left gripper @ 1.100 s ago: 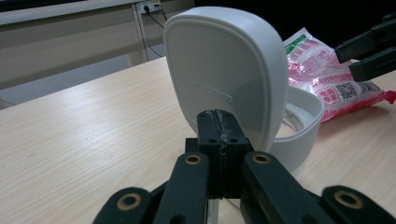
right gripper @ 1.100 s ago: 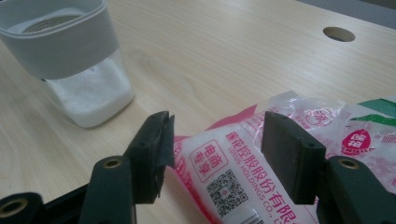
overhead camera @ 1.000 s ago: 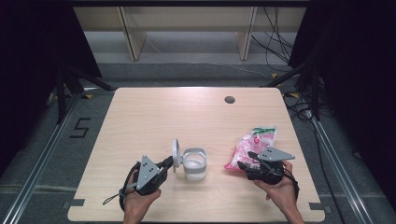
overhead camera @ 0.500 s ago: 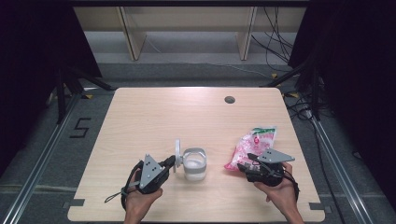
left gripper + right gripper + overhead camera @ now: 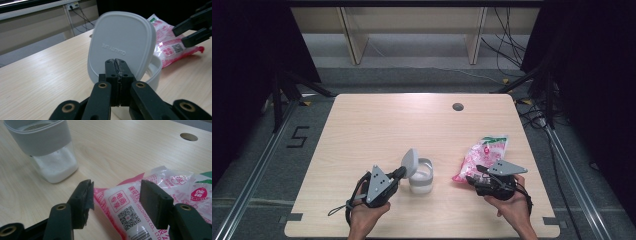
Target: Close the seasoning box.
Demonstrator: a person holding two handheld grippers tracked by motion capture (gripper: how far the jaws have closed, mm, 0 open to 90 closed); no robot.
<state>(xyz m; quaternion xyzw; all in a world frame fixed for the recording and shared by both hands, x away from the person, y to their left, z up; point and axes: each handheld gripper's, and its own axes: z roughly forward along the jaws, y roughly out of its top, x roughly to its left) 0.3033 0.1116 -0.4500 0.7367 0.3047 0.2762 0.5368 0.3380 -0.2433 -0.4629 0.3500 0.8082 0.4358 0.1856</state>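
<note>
While the left gripper [image 5: 399, 173] is clamped on the lid [image 5: 121, 47], lifted off and tilted above the container [image 5: 420, 176] near the tabletop's front edge, the right gripper [image 5: 115, 202] straddles the bag [image 5: 155, 202] with open jaws. Done: opening. Left, probably: grasping and pouring.

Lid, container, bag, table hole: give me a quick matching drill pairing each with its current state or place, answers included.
1. lid
2. container
3. bag
4. table hole

a. far side of the table
b. open, white powder inside
c. pinched at its edge, held upright by the left gripper
d. lying between the right gripper fingers

Pairs: 1-c, 2-b, 3-d, 4-a
</note>
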